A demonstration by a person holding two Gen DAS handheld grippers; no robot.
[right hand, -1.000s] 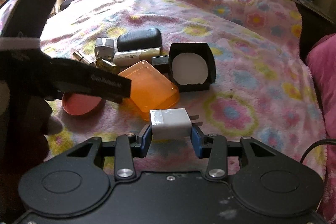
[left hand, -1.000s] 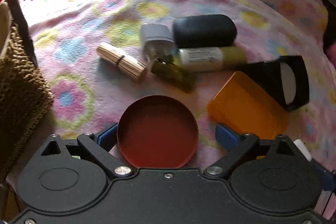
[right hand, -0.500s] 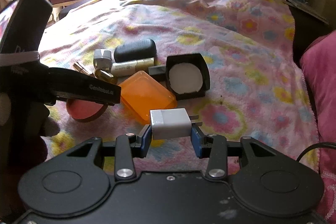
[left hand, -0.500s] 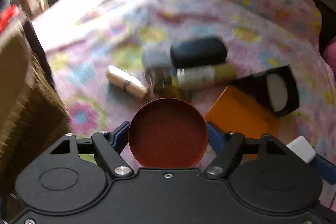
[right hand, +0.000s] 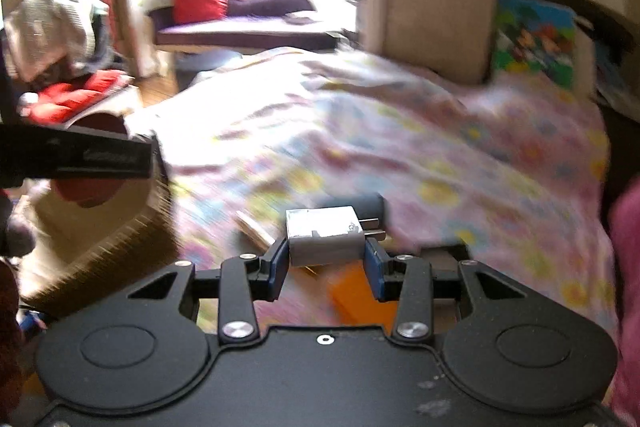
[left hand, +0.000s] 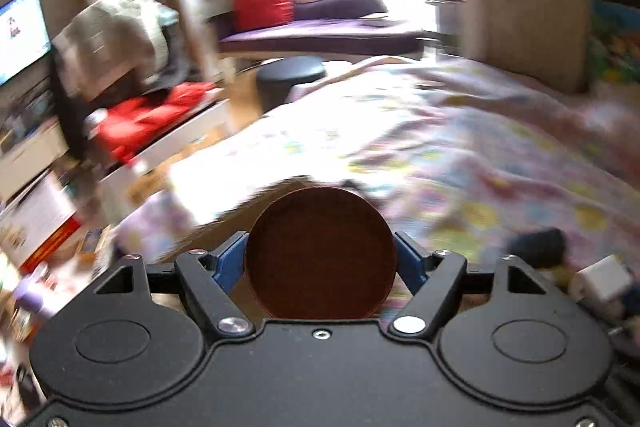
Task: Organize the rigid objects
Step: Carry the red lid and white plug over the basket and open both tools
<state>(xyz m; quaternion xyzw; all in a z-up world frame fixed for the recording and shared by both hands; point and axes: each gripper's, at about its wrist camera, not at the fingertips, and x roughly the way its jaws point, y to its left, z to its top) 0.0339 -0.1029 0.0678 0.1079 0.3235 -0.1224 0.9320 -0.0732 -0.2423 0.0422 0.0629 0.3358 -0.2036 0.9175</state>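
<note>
Floral blanket (right hand: pixel 460 155) covers the bed, most of both views, badly blurred w/ motion. A sec ago both cams looked down at the pile on it; now they look out across the room, so both tools have come up off the bed w/ their loads, i.e. prob. the carry phase to a container. Woven basket (right hand: pixel 92 239) sits near left, at the bed edge; inside looks pale, contents can't tell. Left gripper (left hand: pixel 320 259), jaws just closed in, now clamped on red round lid (left hand: pixel 320 255), lifted clear of blanket and, in right cam, hanging over the basket area. Right gripper (right hand: pixel 326 263) clamped on white charger plug (right hand: pixel 325 235), prongs to right. Orange box (right hand: pixel 360 291) left on bed, near centre.
</note>
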